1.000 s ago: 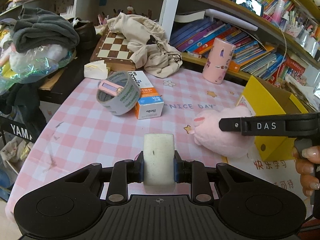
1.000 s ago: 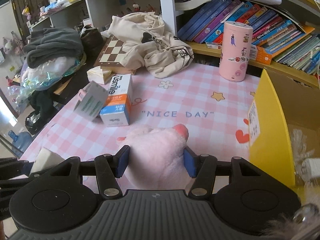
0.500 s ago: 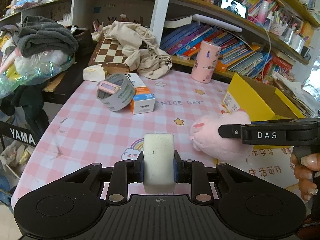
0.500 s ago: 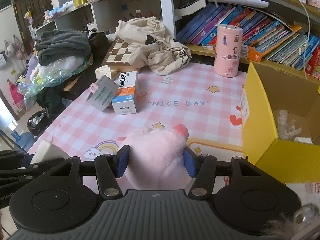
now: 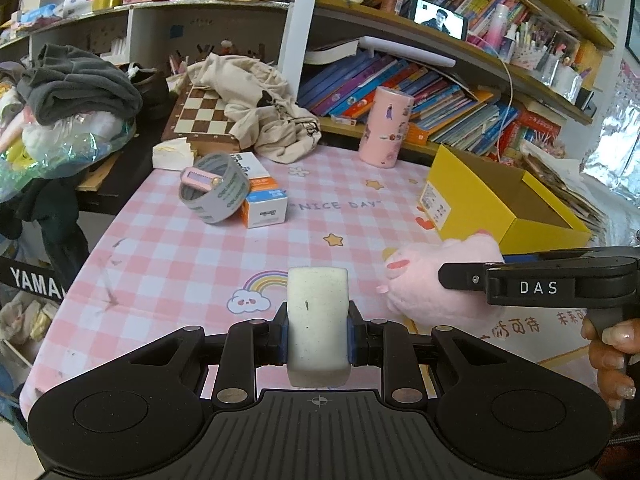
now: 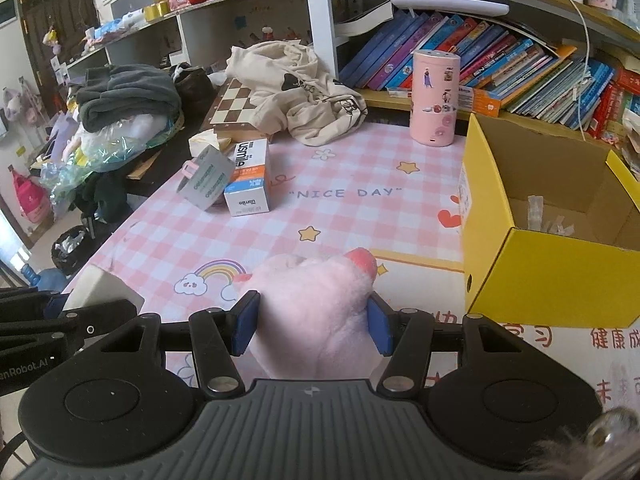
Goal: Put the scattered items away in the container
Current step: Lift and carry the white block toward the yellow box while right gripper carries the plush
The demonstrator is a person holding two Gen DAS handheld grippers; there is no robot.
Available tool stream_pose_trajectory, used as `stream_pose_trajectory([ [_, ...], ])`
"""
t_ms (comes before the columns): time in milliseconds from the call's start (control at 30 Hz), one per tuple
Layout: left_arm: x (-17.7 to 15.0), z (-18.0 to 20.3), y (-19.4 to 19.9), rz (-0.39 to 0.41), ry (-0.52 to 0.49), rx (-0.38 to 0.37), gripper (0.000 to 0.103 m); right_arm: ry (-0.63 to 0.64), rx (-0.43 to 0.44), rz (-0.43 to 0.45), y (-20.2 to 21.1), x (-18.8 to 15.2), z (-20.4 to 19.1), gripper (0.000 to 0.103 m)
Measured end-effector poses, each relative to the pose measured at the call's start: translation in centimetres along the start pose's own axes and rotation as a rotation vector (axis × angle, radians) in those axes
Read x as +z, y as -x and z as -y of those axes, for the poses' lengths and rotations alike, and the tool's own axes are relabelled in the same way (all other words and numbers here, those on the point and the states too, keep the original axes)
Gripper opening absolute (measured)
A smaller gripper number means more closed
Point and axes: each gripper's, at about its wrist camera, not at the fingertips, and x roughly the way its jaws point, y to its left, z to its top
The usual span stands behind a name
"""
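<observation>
My left gripper is shut on a white eraser-like block, held above the near part of the pink checked table. My right gripper is shut on a pink plush paw toy; that plush paw toy also shows in the left wrist view, to the right of the block. The open yellow box stands at the right with small scraps inside, and the same yellow box lies beyond the toy. A grey tape roll with a pink clip leans on a white and orange carton at the table's left.
A pink cylinder stands at the table's back by a shelf of books. A beige garment lies over a chessboard. Piled clothes and bags crowd the left side beyond the table edge. A hand grips the right gripper's handle.
Both grippers have drawn back toward the near edge and risen slightly, still holding the block and the plush toy. The yellow box now shows more fully to the right.
</observation>
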Motion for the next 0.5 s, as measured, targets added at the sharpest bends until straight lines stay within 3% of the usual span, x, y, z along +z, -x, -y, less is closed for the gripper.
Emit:
stream_pose_trajectory([
  [500,-1.0,0.3,1.6,0.008,-0.024,-0.029,0.023,-0.018,-0.021,0.025,2.0,-1.2,-0.4,0.054],
])
